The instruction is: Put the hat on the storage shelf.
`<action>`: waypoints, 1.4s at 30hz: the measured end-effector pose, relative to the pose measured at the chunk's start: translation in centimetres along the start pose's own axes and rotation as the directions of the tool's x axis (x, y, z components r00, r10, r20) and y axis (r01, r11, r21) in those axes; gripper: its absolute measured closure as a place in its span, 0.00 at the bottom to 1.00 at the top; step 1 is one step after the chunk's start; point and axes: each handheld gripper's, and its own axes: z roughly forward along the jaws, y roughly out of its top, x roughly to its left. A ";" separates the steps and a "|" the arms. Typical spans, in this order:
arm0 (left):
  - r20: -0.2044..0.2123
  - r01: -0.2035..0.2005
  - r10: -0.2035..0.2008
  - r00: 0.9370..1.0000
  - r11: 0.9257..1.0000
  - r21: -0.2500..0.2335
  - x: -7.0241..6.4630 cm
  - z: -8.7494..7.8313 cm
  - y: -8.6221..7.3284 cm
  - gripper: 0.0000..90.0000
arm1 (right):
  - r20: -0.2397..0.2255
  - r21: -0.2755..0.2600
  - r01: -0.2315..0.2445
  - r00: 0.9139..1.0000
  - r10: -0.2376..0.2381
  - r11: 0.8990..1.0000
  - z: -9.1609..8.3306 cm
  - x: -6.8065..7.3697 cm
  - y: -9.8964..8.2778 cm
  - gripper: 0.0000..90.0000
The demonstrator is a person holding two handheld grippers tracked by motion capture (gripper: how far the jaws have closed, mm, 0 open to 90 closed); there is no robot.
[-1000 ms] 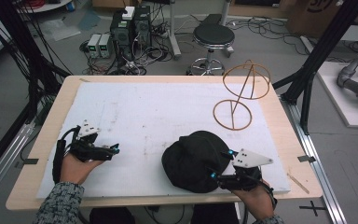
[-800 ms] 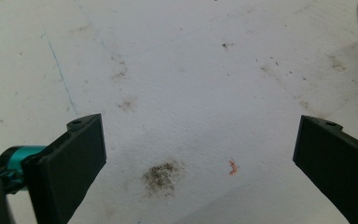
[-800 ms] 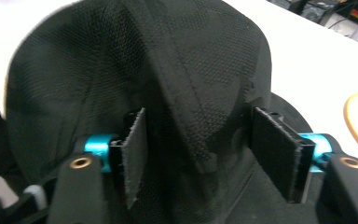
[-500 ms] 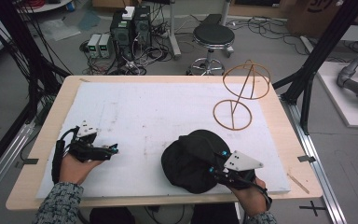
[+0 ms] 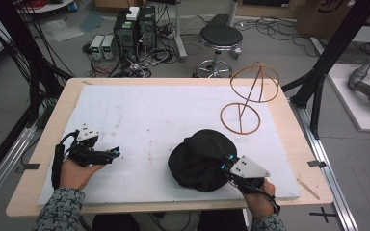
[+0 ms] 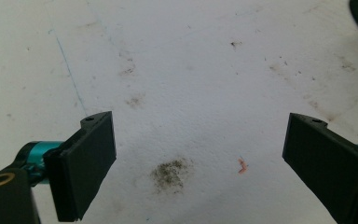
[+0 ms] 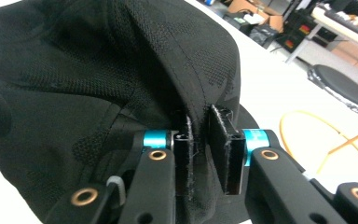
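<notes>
Right gripper (image 7: 200,144) jaws just closing, pinching fold of black cap (image 5: 197,161) at table's near edge. Left gripper (image 6: 200,154) wide, empty. Risk: grip looks shallow, fabric may slip on lifting.

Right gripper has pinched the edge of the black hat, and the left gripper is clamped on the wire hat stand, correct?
Not quite. The right gripper has just closed on the black hat, but the left gripper is open over bare white table cover, as the left gripper view shows. The wire hat stand stands apart at the far right.
</notes>
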 end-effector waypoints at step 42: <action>-0.025 0.031 -0.031 0.999 0.999 -0.008 0.5 -0.8 -0.7 0.11 | 0.144 -0.336 0.120 0.987 -0.075 0.934 -3.1 -7.6 11.9 0.97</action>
